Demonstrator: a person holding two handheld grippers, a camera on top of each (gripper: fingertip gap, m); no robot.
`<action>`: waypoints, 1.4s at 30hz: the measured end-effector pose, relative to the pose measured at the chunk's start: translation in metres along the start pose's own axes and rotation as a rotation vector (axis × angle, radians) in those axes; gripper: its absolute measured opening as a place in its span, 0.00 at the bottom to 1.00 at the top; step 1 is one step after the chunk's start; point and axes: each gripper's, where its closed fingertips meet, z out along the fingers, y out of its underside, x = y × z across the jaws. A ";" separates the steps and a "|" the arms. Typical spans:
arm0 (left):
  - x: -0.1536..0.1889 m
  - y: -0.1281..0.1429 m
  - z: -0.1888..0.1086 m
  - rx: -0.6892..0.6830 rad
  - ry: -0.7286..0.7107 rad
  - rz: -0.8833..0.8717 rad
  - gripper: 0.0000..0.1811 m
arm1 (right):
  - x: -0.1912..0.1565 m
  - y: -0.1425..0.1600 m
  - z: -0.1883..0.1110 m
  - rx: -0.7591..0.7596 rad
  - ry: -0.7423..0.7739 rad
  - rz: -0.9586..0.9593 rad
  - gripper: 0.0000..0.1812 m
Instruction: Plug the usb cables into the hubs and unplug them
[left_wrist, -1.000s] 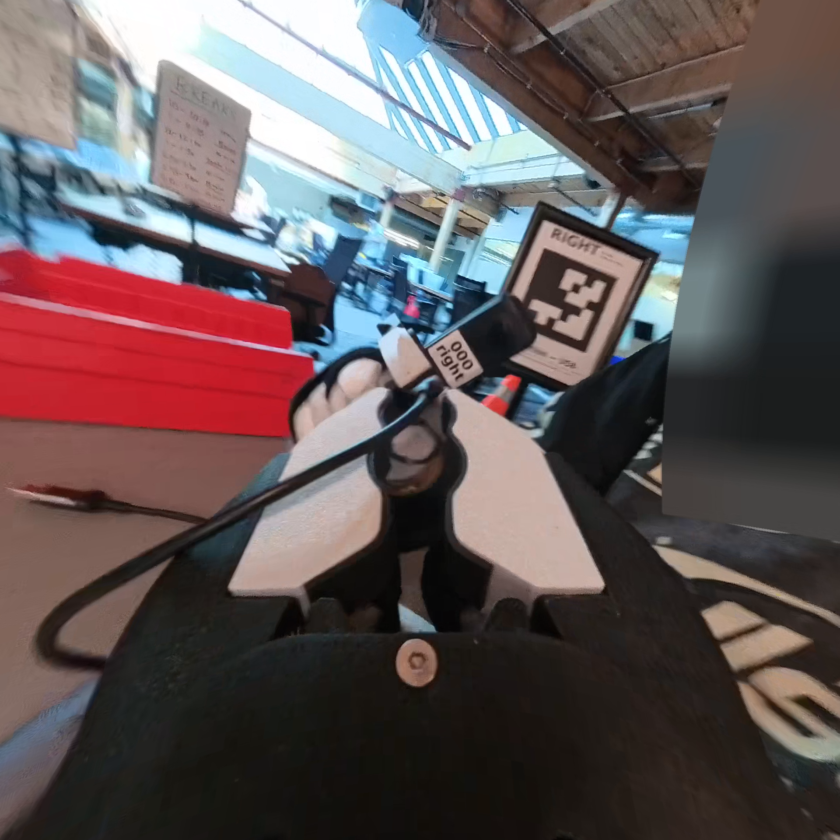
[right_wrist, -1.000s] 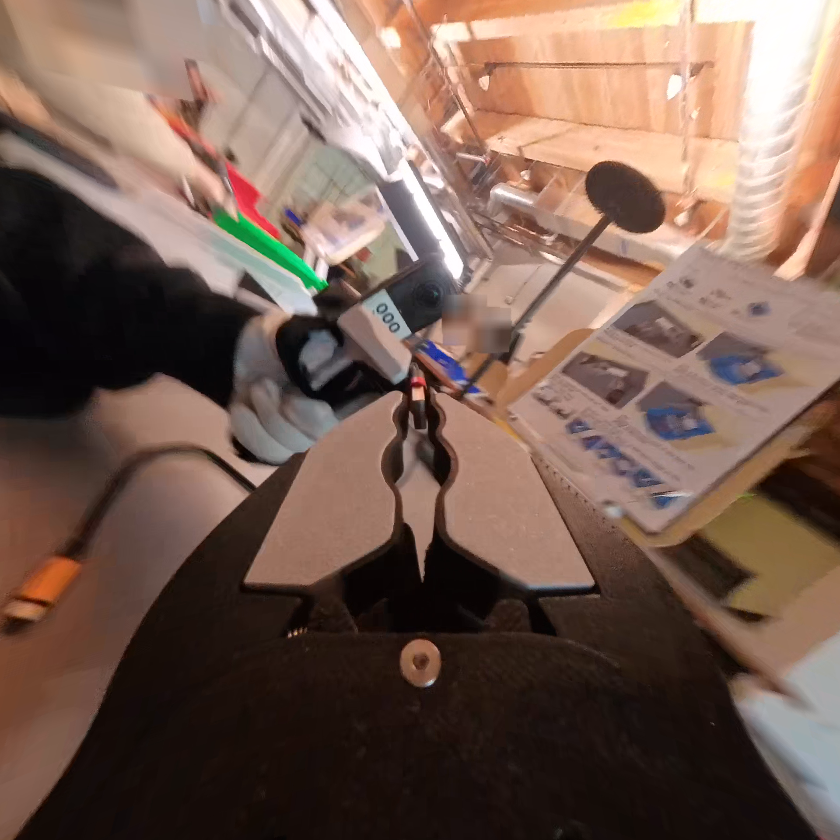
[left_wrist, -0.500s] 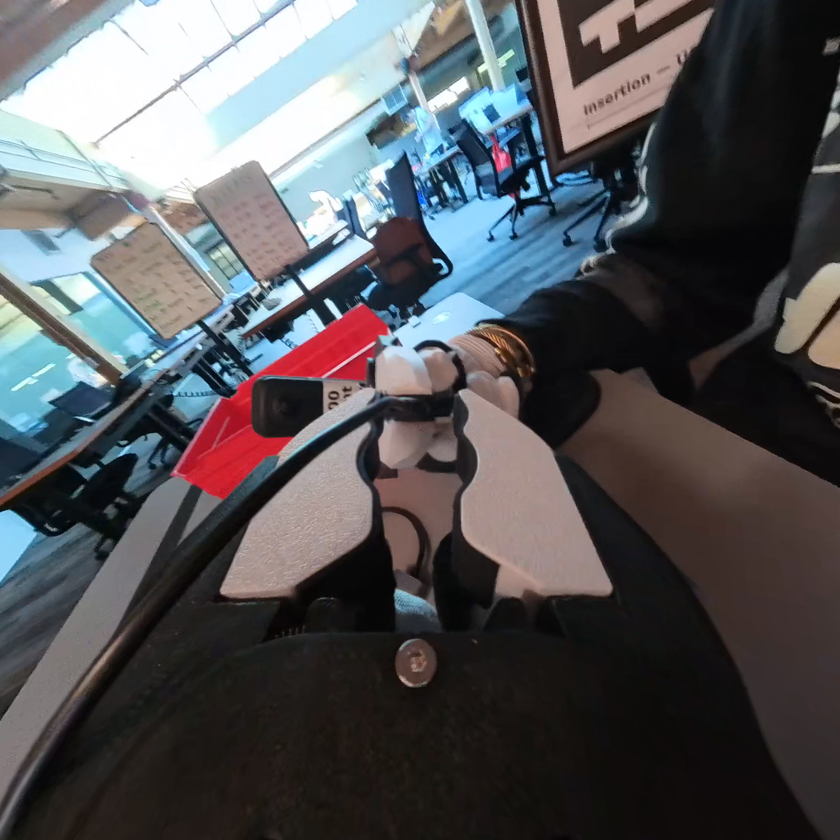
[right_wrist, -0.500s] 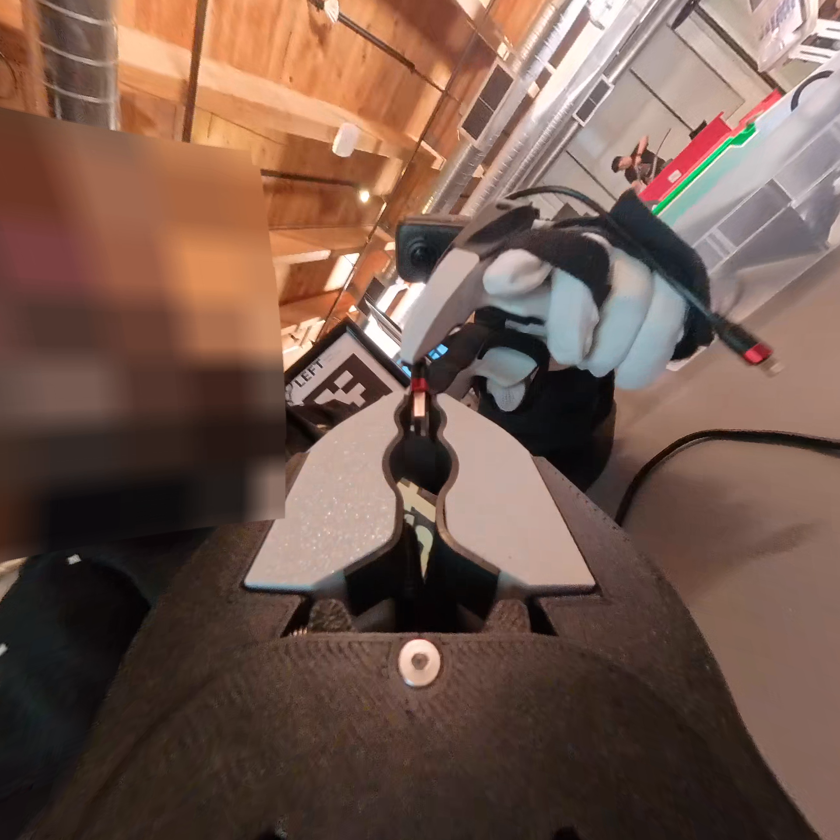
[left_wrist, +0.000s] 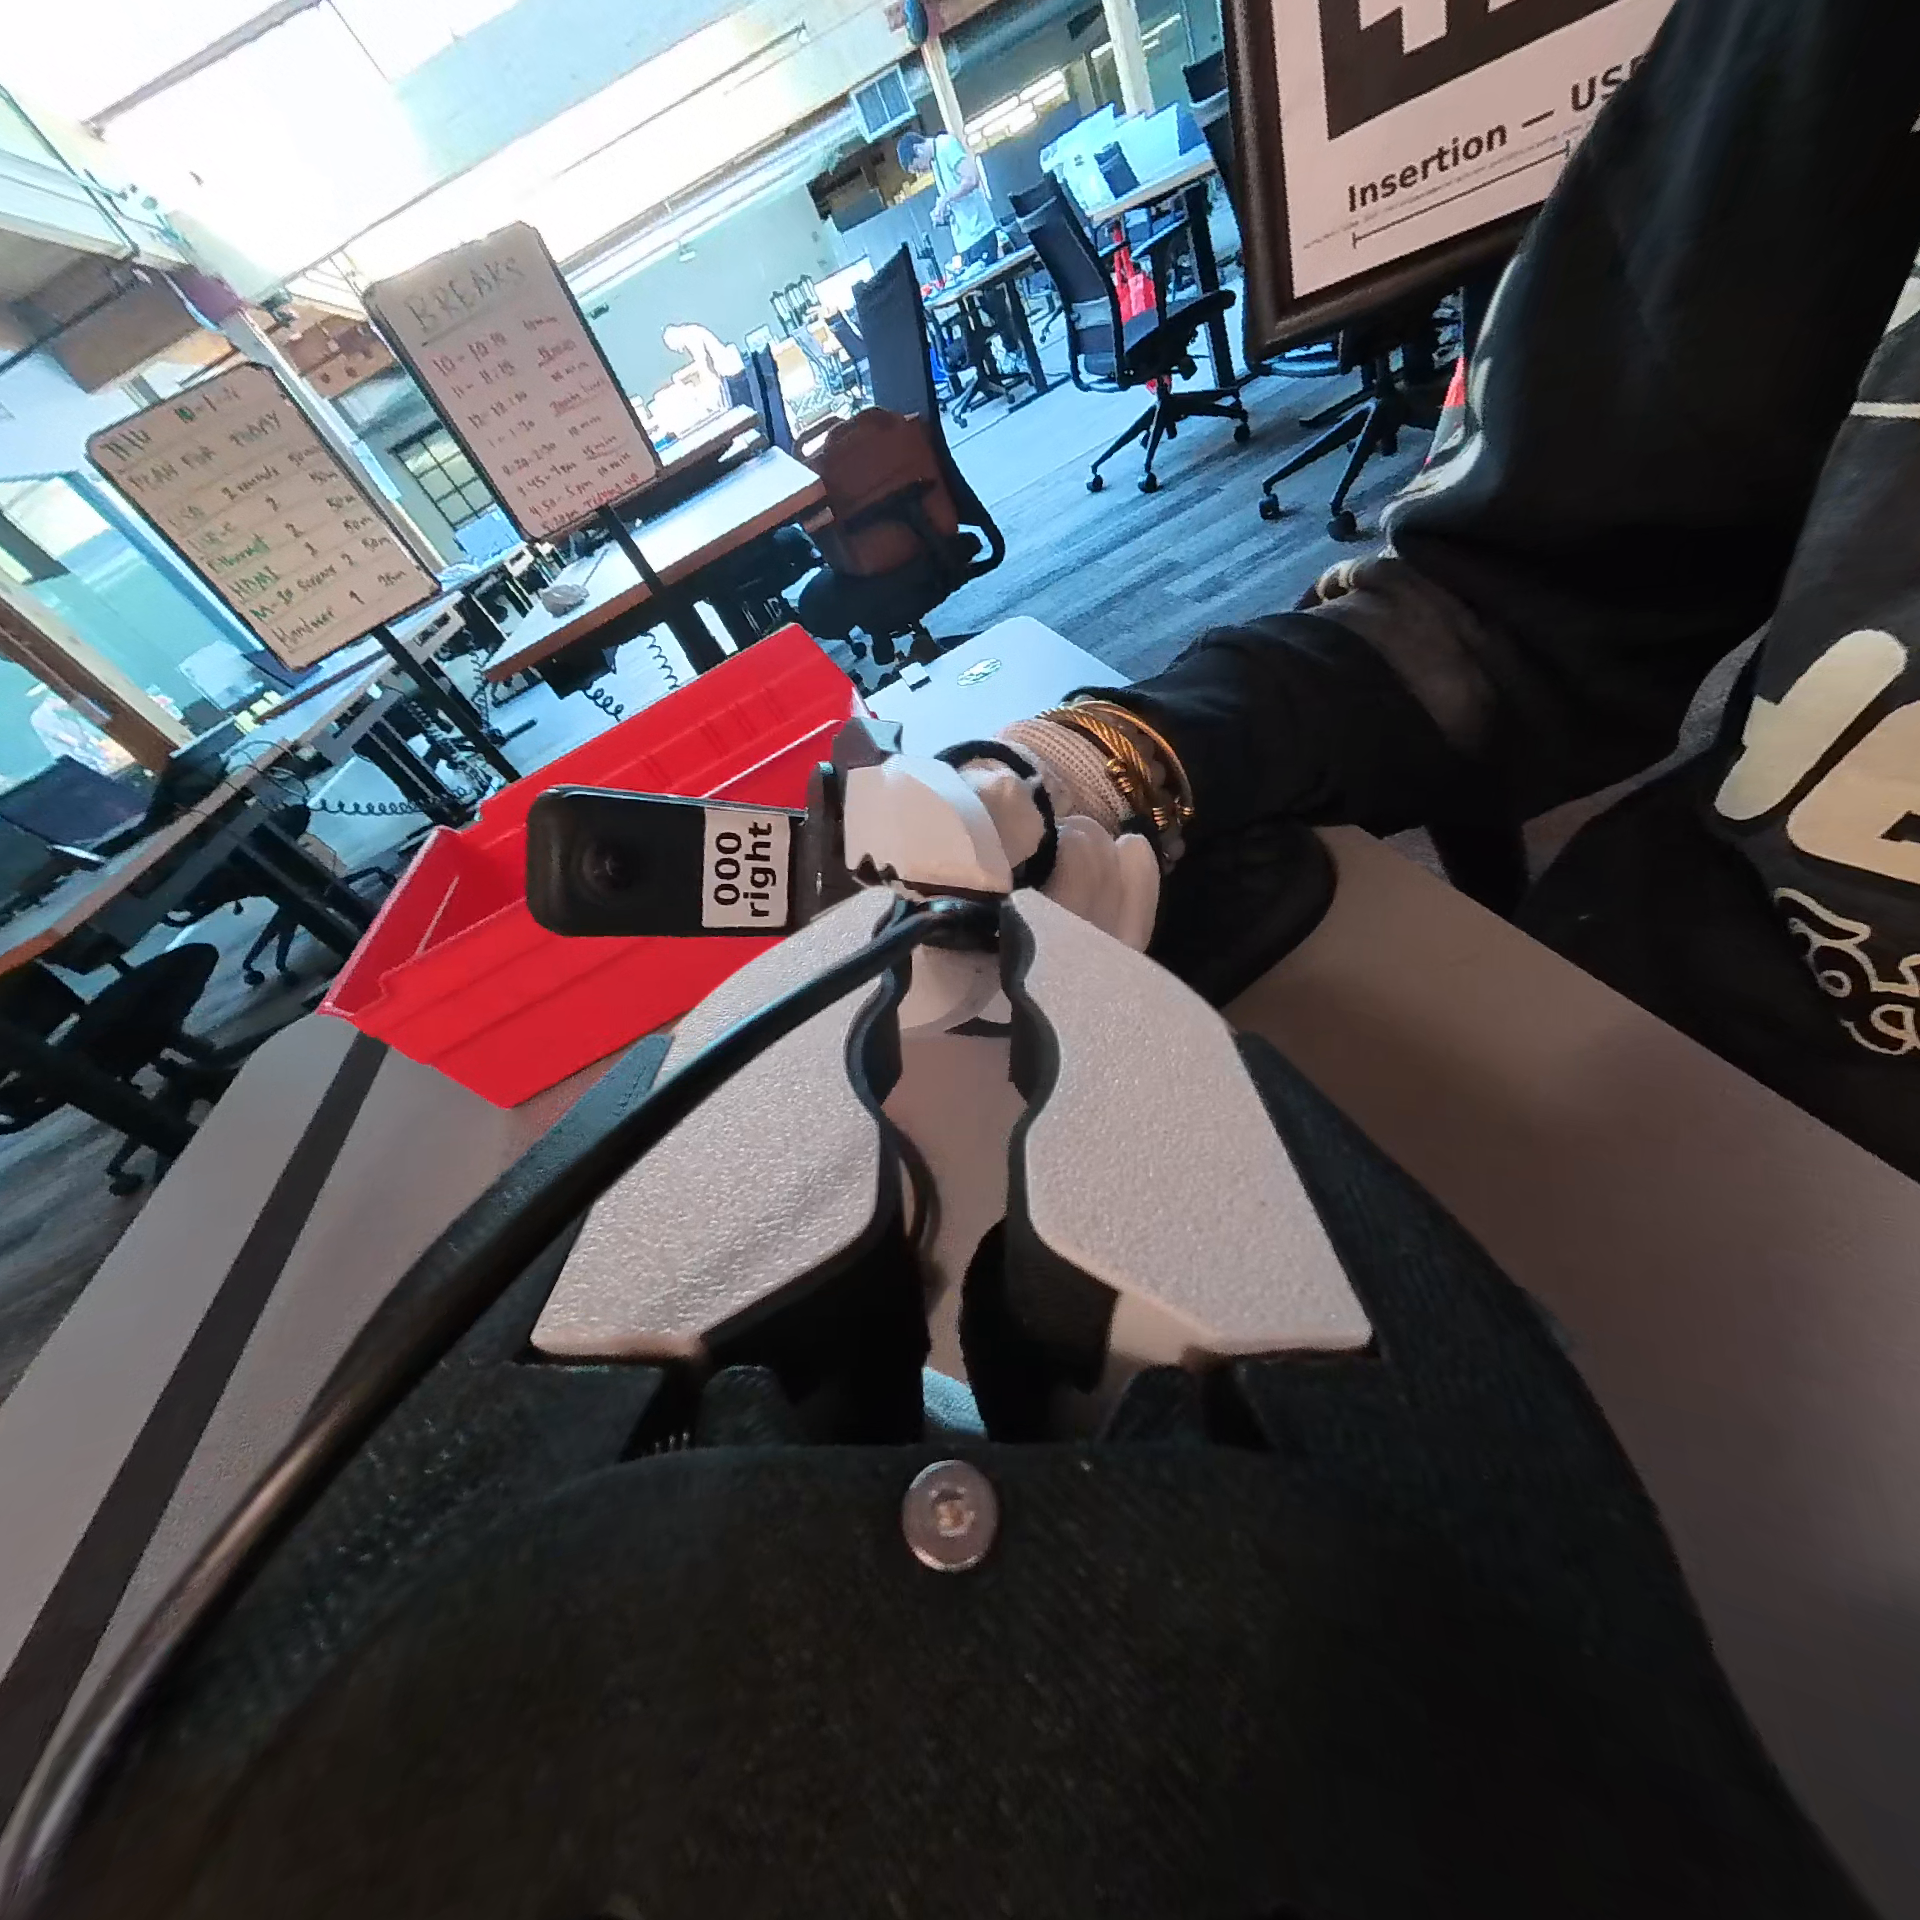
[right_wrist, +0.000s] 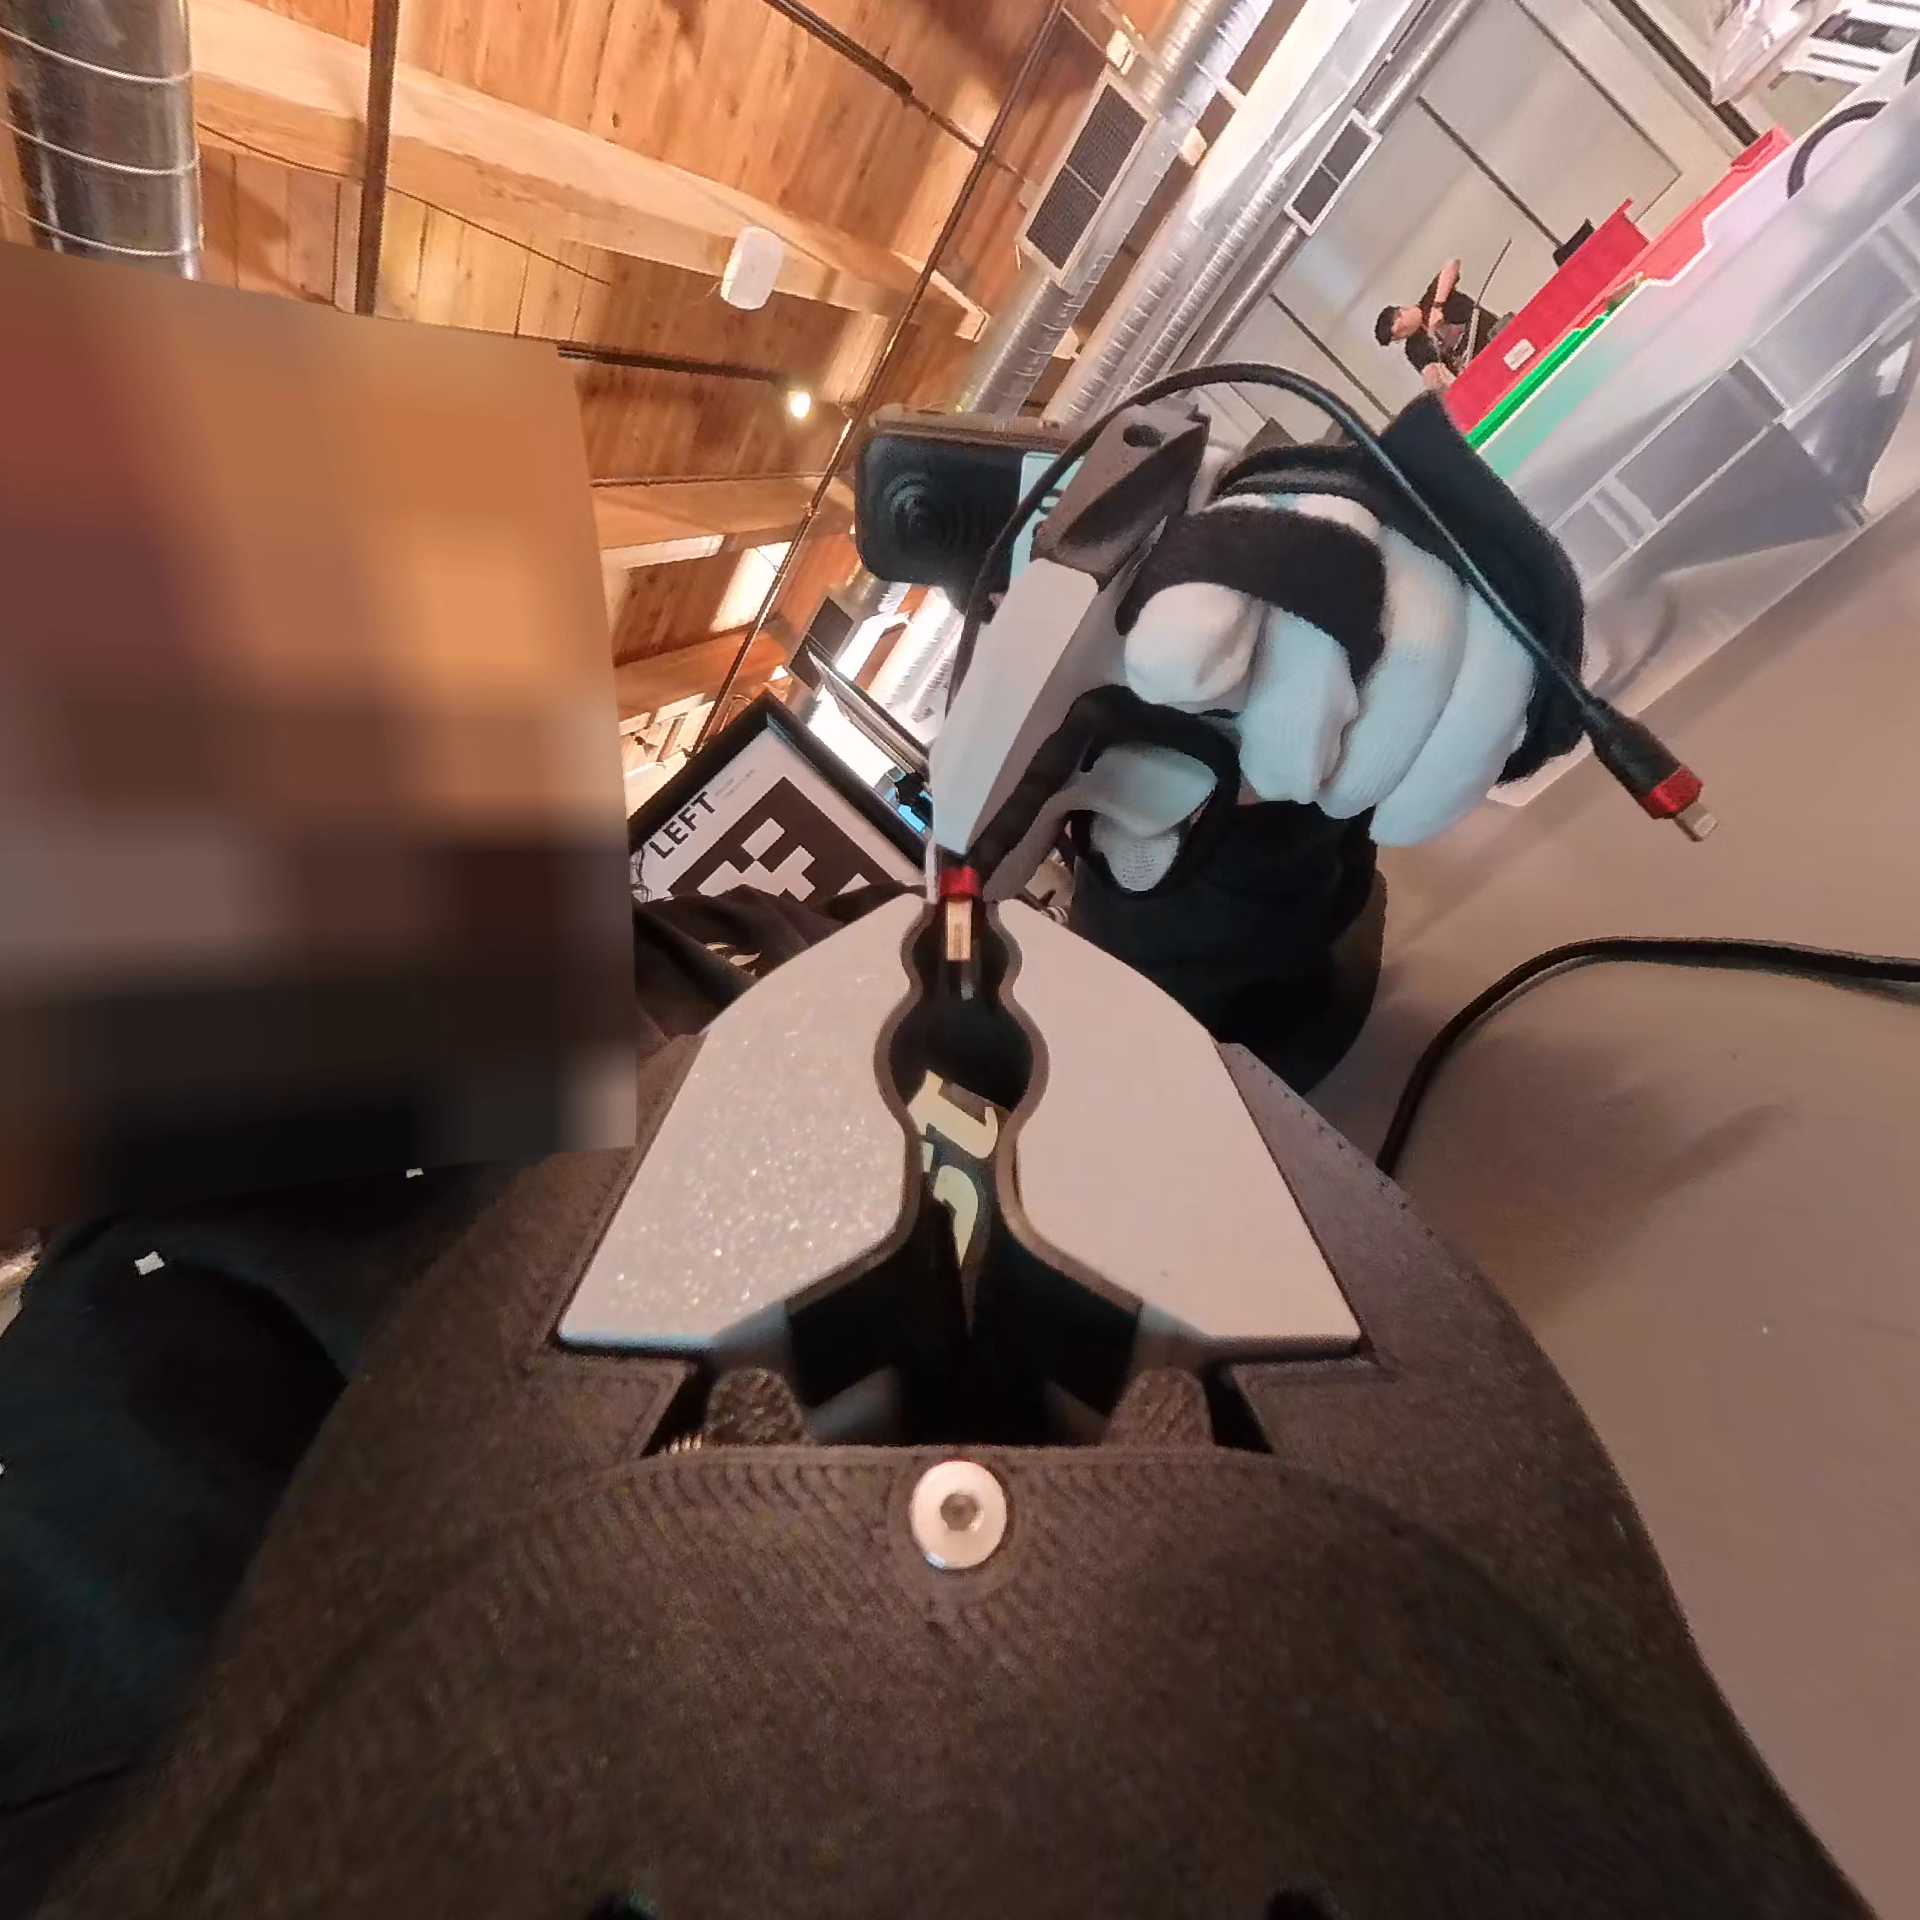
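- Your right gripper (right_wrist: 958, 920) pinches the silver plug (right_wrist: 958, 928) at centre frame.
- Your left gripper (left_wrist: 951, 925) clamps the black cable (left_wrist: 582, 1153); plug axis runs between both tips.
- No hub in view.

left wrist: faces right gripper (left_wrist: 951, 914), close | right wrist: faces left gripper (right_wrist: 961, 873), close | shared: tips
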 end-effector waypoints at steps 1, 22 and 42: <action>0.000 0.000 0.000 -0.003 0.002 -0.006 0.08 | 0.000 0.000 0.000 -0.001 0.002 -0.003 0.04; -0.094 -0.006 -0.060 0.021 -0.691 -0.048 0.08 | 0.142 0.008 -0.096 -0.557 1.317 -0.568 0.19; -0.082 -0.014 -0.017 -0.086 -0.915 0.143 0.08 | 0.058 -0.078 -0.088 0.335 1.031 -0.605 0.17</action>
